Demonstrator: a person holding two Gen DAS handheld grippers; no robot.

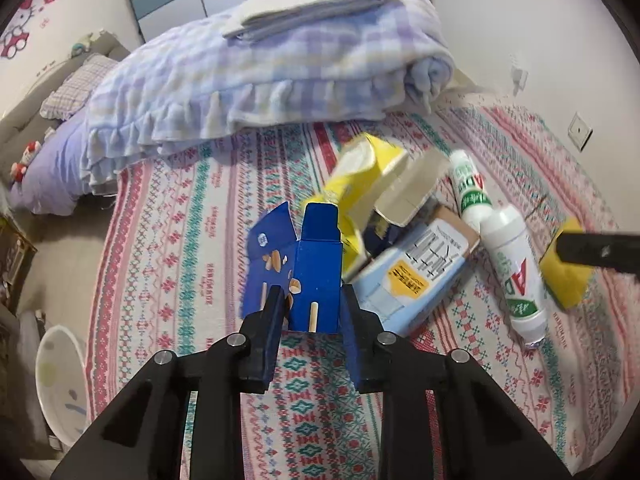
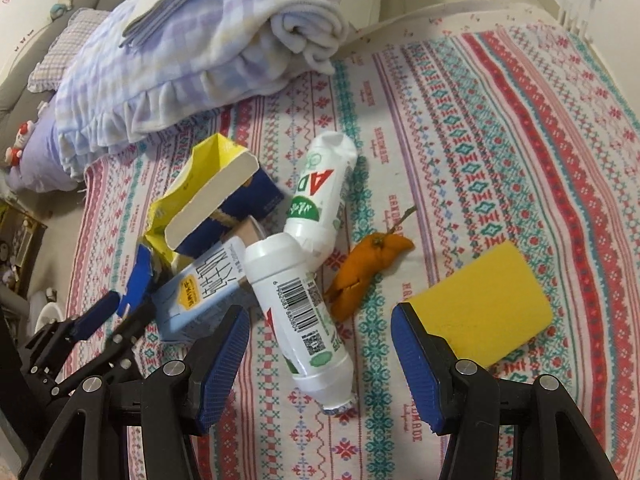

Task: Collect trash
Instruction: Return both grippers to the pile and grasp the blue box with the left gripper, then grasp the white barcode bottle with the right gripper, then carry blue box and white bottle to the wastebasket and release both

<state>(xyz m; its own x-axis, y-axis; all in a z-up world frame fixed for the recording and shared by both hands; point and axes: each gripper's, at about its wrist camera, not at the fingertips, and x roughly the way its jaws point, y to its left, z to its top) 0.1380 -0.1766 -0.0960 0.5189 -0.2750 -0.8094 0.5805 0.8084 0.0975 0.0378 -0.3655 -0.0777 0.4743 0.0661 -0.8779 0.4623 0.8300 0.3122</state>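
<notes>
Gripping the dark blue carton (image 1: 318, 276), the left gripper (image 1: 310, 312) has its jaws clenched on the box's lower end; the box stands nearly upright between them, at the left edge of the trash pile on the bed (image 2: 520, 120). The right gripper (image 2: 320, 360) hangs released above the nearer white bottle (image 2: 296, 300), whose long axis runs roughly along the jaws' line of sight, so the pads sit on either side of it. An orange peel (image 2: 368, 264) and yellow sponge (image 2: 488, 304) lie further right.
</notes>
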